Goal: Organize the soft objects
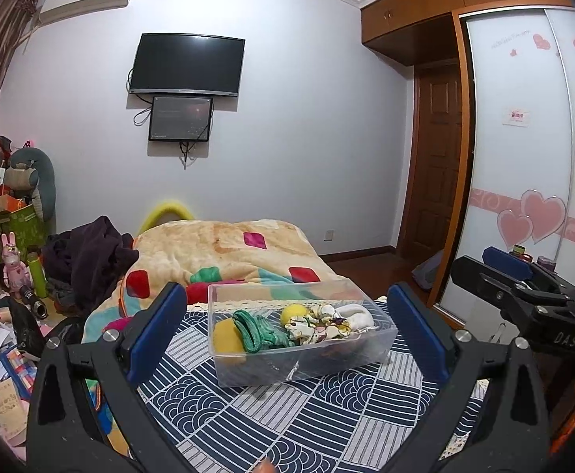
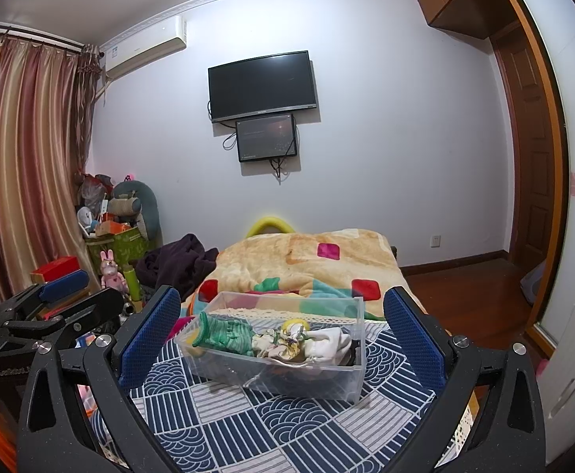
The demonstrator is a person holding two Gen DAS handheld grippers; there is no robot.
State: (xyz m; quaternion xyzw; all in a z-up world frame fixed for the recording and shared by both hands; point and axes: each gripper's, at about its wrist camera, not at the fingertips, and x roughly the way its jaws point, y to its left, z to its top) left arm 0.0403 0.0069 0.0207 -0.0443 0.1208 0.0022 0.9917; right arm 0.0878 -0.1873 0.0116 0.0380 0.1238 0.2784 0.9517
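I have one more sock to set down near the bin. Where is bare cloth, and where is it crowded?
Bare patterned cloth lies in front of the clear bin, between the open left gripper fingers. More lies left of the bin, toward the blanket. The bin is crowded: green cloth, yellow sponge, white sock.

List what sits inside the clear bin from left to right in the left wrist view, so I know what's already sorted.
Inside the clear bin: yellow sponge → green striped cloth → yellow ball → floral cloth → white sock.
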